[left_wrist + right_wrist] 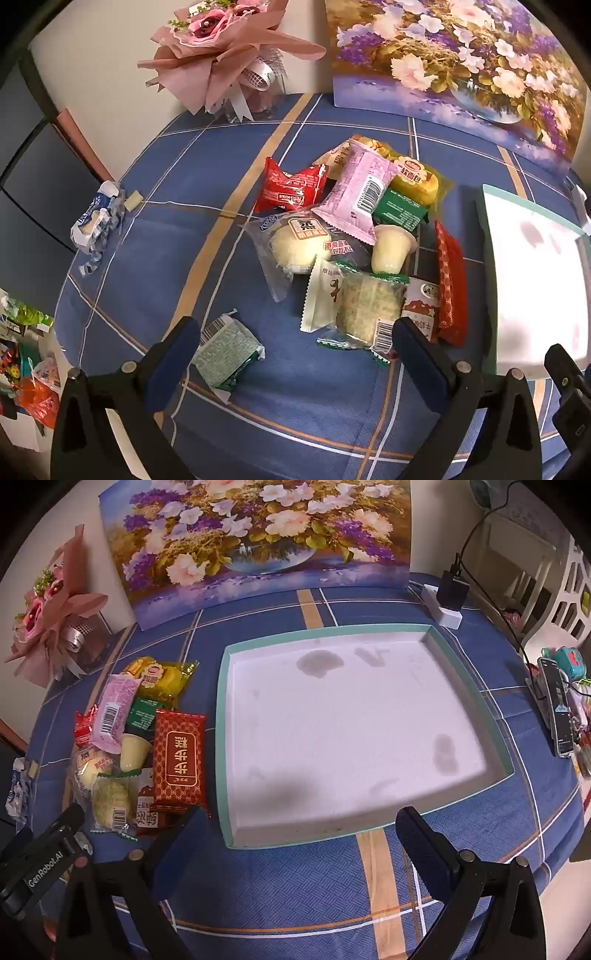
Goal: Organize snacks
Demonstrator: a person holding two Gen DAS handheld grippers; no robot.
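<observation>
- Left gripper: jaws wide open, holding nothing, low in the frame; a green-white packet lies just beside its left finger.
- Snack pile sits ahead at centre, nearer this hand.
- Right gripper: jaws open, empty, facing the empty tray on the counter.

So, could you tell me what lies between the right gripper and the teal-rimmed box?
Only bare blue checked tablecloth: in the right wrist view the open right gripper hovers just short of the teal-rimmed box, with no snack in that gap.
</observation>
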